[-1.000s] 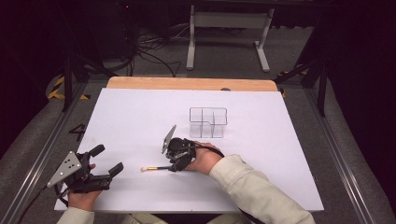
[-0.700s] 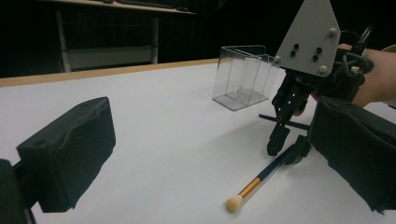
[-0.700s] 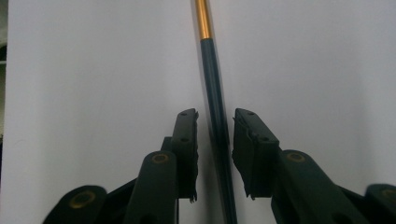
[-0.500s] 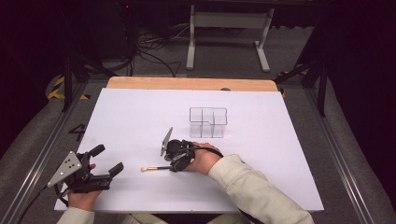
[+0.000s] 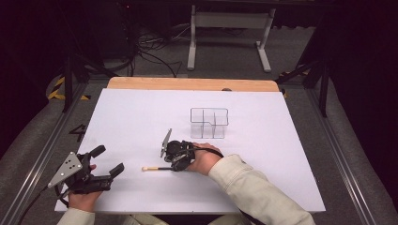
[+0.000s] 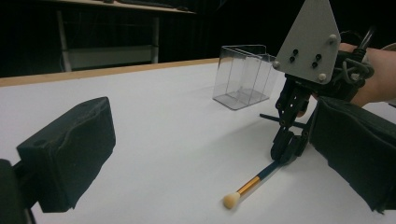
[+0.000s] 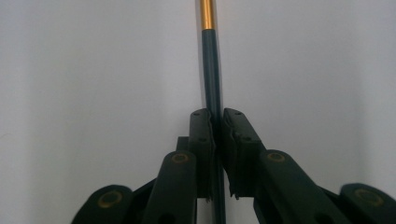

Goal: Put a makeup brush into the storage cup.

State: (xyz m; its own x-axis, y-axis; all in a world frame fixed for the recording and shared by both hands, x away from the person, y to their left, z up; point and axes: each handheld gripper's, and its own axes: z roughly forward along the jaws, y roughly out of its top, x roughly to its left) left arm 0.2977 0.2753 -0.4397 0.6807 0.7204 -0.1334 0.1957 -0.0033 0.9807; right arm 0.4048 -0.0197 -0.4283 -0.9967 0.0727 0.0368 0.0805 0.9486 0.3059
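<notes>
The right gripper (image 5: 170, 163) has just been closing its jaws, now clamped on the handle of the small brush (image 5: 154, 168), which lies flat on the bench (image 5: 291, 154). Lifting it and carrying it, probably to the clear box (image 5: 209, 123), remains. The left gripper (image 5: 109, 167) rests nearby, jaws apart and empty.

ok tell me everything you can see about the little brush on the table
The brush is thin, with a dark handle, a gold band and a small pale rounded tip. It lies flat on the white table, in front of the clear divided box, tip pointing toward the left gripper. The right gripper has just closed its fingers on the dark handle, and they pinch it from both sides.
</notes>
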